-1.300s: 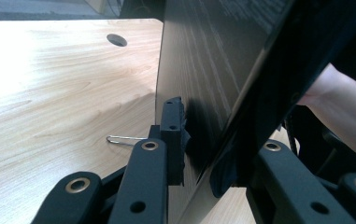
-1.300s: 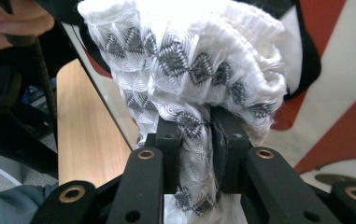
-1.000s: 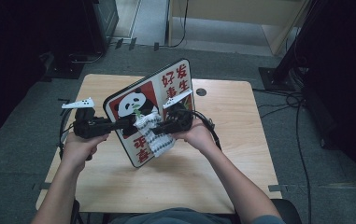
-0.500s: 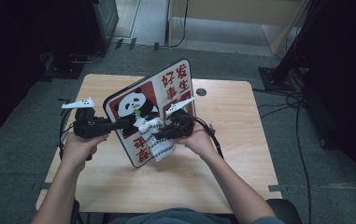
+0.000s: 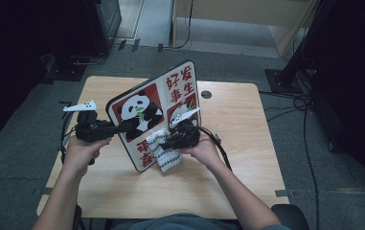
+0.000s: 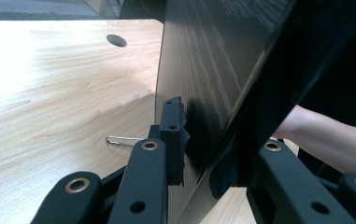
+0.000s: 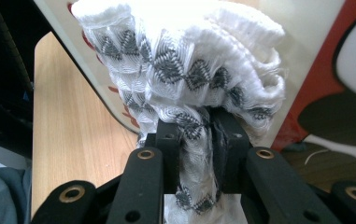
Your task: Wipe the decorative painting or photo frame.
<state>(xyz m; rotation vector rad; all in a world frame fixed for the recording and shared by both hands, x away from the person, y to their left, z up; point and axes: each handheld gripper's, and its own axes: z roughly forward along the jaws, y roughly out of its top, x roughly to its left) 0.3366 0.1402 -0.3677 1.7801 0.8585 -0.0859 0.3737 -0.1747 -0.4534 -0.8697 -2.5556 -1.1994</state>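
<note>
The left tool (image 5: 131, 126) pinches the left edge of the board (image 5: 157, 113), holding it tilted on its near edge above the middle of the worktop (image 5: 247, 158). In the left gripper view the board's (image 6: 203, 70) dark back runs between the two black jaws, one pad pressed flat on it, with the worktop (image 6: 54, 88) spreading to the left. The board's front carries a panda picture on red and red characters, facing the person.

The right tool (image 5: 166, 142) is closed on a cloth (image 5: 163, 152), white with a grey zigzag weave. In the right gripper view the cloth (image 7: 180, 70) is squeezed between the jaws and bunches above them, pressed against the board's (image 7: 325, 56) pale and red face. From the high view the cloth lies against the board's lower right part, just beside its near corner, hanging down toward the worktop.

A round hole (image 5: 206, 94) sits in the worktop far right of the board. A wire clip (image 6: 119, 140) lies on the wood beside the left tool's jaw.
</note>
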